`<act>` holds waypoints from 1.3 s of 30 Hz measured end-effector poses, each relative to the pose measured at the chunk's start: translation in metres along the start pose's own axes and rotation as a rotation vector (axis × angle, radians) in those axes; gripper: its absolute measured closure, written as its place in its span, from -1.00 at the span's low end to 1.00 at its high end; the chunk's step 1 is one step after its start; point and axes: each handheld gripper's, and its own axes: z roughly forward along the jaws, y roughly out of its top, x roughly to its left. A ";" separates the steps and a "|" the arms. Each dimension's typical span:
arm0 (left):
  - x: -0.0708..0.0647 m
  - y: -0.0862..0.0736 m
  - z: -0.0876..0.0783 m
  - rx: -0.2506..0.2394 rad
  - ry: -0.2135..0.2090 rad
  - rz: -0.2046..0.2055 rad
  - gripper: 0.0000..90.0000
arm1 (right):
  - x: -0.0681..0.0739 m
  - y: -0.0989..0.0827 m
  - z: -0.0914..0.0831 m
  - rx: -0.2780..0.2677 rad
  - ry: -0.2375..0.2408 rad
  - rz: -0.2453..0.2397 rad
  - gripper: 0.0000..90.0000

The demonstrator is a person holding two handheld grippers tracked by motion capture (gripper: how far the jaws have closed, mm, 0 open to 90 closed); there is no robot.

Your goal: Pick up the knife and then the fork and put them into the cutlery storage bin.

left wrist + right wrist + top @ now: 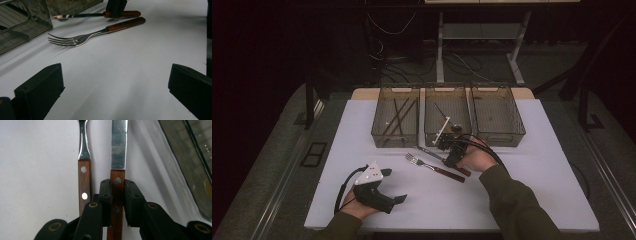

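The white desk (362,125) carries three clear bins in a row along its far edge: the left bin (395,122) holds dark thin sticks, the middle bin (447,120) holds a few slim utensils, and the right bin (497,116) looks empty. That layout suggests a sorting job, one kind of cutlery to each bin.

The left gripper (396,199) rests near the front edge of the desk, well apart from the cutlery, its jaws spread wide with nothing between them; it seems simply parked so as not to crowd the other hand.

The right gripper (117,202) lies low on the desk just in front of the middle bin, its jaws pinching the wooden handle of the knife (118,150) just below the blade, a firm flat place to grip. The knife lies flat on the desk, blade pointing toward the bins.

The fork (82,38) lies just beside the knife, nearly parallel, untouched, with its tines pointing away from the handles; it probably waits its turn
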 end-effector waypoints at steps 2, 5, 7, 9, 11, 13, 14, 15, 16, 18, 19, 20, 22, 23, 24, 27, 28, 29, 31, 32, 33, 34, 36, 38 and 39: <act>0.000 0.000 0.000 -0.006 0.001 0.000 -1.00 | -0.002 -0.006 -0.003 -0.021 0.010 0.005 0.73; 0.000 0.000 0.000 -0.013 -0.001 -0.002 -1.00 | -0.005 -0.017 -0.009 -0.056 0.021 0.009 0.73; 0.000 0.000 -0.001 -0.015 -0.003 0.000 -1.00 | -0.006 -0.024 -0.013 -0.075 0.021 0.015 0.73; 0.001 0.000 -0.001 -0.015 -0.005 0.001 -1.00 | -0.008 -0.032 -0.018 -0.097 0.029 0.018 0.73; 0.001 0.000 0.000 -0.016 -0.005 0.002 -1.00 | -0.010 -0.040 -0.022 -0.114 0.027 0.022 0.73; 0.001 0.000 0.000 -0.016 -0.005 0.001 -1.00 | -0.011 -0.048 -0.025 -0.132 0.031 0.029 0.73; 0.001 0.000 0.000 -0.016 -0.006 0.001 -1.00 | -0.011 -0.051 -0.027 -0.139 0.026 0.035 0.73; 0.001 0.000 0.000 -0.016 -0.006 0.002 -1.00 | -0.011 -0.054 -0.029 -0.146 0.024 0.037 0.73; 0.001 0.000 0.000 -0.017 -0.006 0.001 -1.00 | -0.011 -0.057 -0.030 -0.156 0.024 0.039 0.73; 0.001 0.000 -0.001 -0.019 -0.005 -0.002 -1.00 | -0.009 -0.063 -0.033 -0.179 0.034 0.048 0.73; 0.001 0.000 -0.001 -0.019 -0.004 -0.003 -1.00 | -0.009 -0.066 -0.034 -0.188 0.035 0.045 0.73; 0.001 0.000 -0.001 -0.017 -0.005 -0.004 -1.00 | -0.009 -0.069 -0.035 -0.196 0.033 0.047 0.73; 0.001 0.000 -0.001 -0.020 -0.006 -0.006 -1.00 | -0.009 -0.075 -0.036 -0.216 0.038 0.050 0.73; 0.002 0.000 -0.001 -0.020 -0.008 -0.008 -1.00 | -0.010 -0.078 -0.036 -0.229 0.038 0.056 0.73; 0.002 -0.001 0.000 -0.022 -0.009 -0.009 -1.00 | -0.010 -0.082 -0.036 -0.241 0.039 0.062 0.73; 0.002 0.000 0.000 -0.023 -0.009 -0.009 -1.00 | -0.012 -0.092 -0.036 -0.269 0.042 0.081 0.73; 0.002 0.000 0.000 -0.022 -0.008 -0.008 -1.00 | -0.013 -0.095 -0.036 -0.275 0.039 0.082 0.73; 0.002 0.000 0.000 -0.022 -0.009 -0.007 -1.00 | -0.014 -0.098 -0.037 -0.282 0.046 0.089 0.73; 0.003 0.000 0.001 -0.023 -0.011 -0.006 -1.00 | -0.016 -0.103 -0.039 -0.299 0.056 0.105 0.73; 0.003 0.001 0.001 -0.024 -0.009 -0.002 -1.00 | -0.018 -0.106 -0.040 -0.307 0.052 0.110 0.73; 0.004 0.001 0.002 -0.022 -0.009 0.001 -1.00 | -0.019 -0.108 -0.041 -0.312 0.052 0.112 0.73; 0.004 0.001 0.003 -0.021 -0.010 0.000 -1.00 | -0.020 -0.110 -0.042 -0.321 0.052 0.116 0.73; 0.004 0.001 0.003 -0.020 -0.011 -0.001 -1.00 | -0.023 -0.115 -0.045 -0.342 0.046 0.128 0.73; 0.004 0.001 0.003 -0.020 -0.012 -0.002 -1.00 | -0.025 -0.118 -0.049 -0.366 0.050 0.136 0.73; 0.004 0.001 0.004 -0.021 -0.013 -0.004 -1.00 | -0.027 -0.120 -0.051 -0.378 0.050 0.137 0.73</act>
